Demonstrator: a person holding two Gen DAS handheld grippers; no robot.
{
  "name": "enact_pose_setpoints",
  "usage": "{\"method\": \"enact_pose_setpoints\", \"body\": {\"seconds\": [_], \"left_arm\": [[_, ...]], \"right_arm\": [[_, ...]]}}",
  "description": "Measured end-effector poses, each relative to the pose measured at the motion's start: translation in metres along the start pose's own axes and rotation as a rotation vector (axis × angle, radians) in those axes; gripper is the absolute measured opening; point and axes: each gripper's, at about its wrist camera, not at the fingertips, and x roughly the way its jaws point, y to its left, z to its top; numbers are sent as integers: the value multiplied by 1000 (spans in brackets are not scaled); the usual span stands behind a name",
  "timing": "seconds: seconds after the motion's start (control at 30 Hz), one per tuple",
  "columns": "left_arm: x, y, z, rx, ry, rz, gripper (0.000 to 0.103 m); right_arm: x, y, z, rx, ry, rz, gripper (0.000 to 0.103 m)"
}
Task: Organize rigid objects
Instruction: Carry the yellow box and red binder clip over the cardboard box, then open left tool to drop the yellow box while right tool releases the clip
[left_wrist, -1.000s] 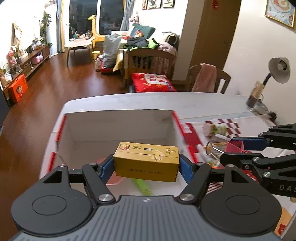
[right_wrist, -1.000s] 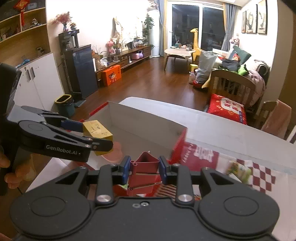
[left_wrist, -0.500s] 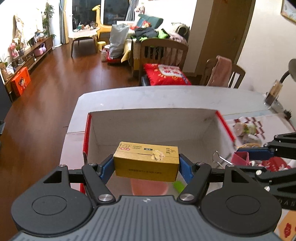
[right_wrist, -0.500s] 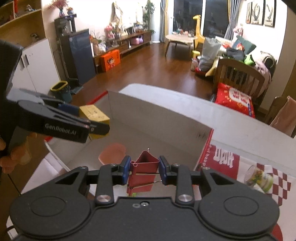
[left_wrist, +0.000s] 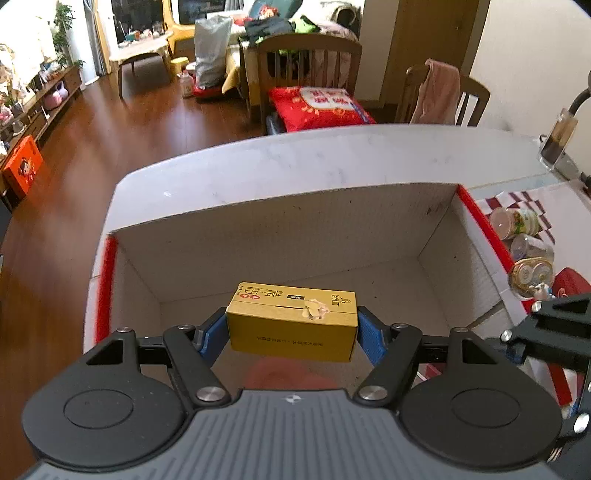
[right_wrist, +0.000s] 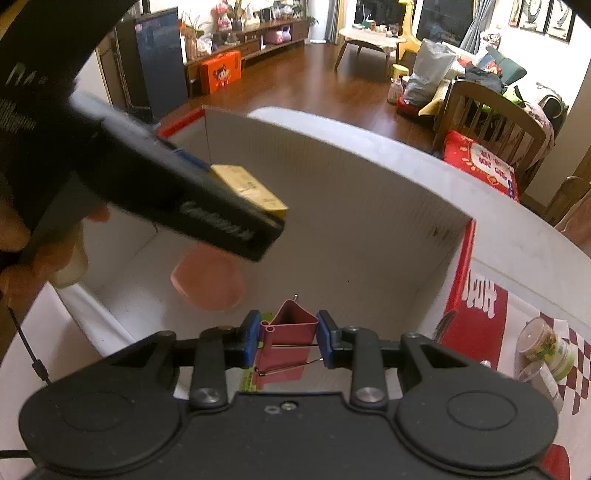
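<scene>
My left gripper (left_wrist: 291, 330) is shut on a small yellow box (left_wrist: 291, 321) and holds it inside the open cardboard box (left_wrist: 295, 221), above its floor. In the right wrist view the left gripper (right_wrist: 255, 206) and the yellow box (right_wrist: 251, 186) hang over the cardboard box (right_wrist: 332, 177). My right gripper (right_wrist: 284, 341) is shut on a red binder clip (right_wrist: 290, 328) and holds it over the near part of the cardboard box. A pink object (right_wrist: 207, 282) lies on the box floor; it also shows in the left wrist view (left_wrist: 288, 374).
The cardboard box with red flaps (left_wrist: 484, 225) stands on a white table (left_wrist: 295, 158). Jars (left_wrist: 517, 221) and a can (left_wrist: 532, 275) lie right of it on a red-checked cloth (right_wrist: 569, 339). A green item (right_wrist: 251, 380) lies under the clip.
Both grippers have moved forward and down over the cardboard box with their loads. The left gripper has swung closer in front of the right camera.
</scene>
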Motion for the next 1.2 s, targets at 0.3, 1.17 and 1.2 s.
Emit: {"method": "enact_pose_setpoints", "body": {"seconds": [0.3, 1.17, 1.2], "left_arm": [[26, -2, 2, 6, 97, 26, 72], [20, -6, 5, -8, 114, 33, 72], [17, -6, 4, -12, 108, 34, 72]], "right_arm": [[15, 2, 0, -17, 47, 4, 31], [-1, -11, -1, 89, -1, 75, 50], [-3, -12, -1, 93, -7, 77, 50]]}}
